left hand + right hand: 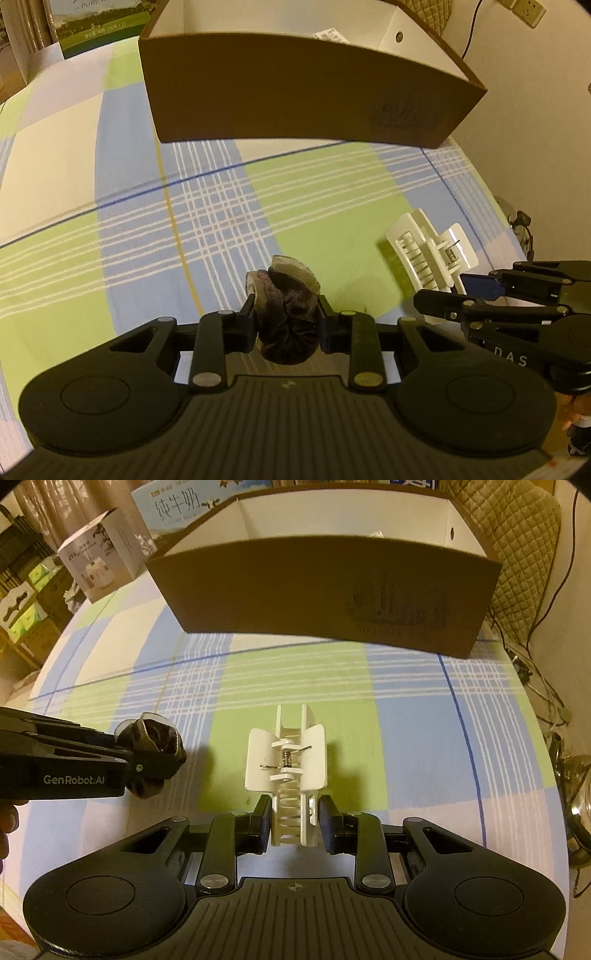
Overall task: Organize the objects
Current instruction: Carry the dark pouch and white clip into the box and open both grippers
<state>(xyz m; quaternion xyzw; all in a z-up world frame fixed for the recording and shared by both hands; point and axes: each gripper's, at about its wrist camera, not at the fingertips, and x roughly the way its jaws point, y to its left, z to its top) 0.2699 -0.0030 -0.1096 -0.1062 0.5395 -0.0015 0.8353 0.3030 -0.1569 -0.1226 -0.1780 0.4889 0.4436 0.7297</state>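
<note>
Brown cardboard box (325, 590), open-topped and white inside, stands ahead on the checked cloth (147, 221). My left gripper (286, 314) is closed tight around a dark velvet scrunchie (288, 325) (its pale trim bulges past the fingertips). My right gripper (293, 819), just beside it, pinches a white claw hair clip (286, 760) by its toothed end, both short of the box.

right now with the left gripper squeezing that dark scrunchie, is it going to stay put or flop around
The scrunchie looks soft: it bunches between the left gripper fingers, so it probably sags rather than slips. It's likely light, and unlikely to roll once dropped in the cardboard box.
</note>
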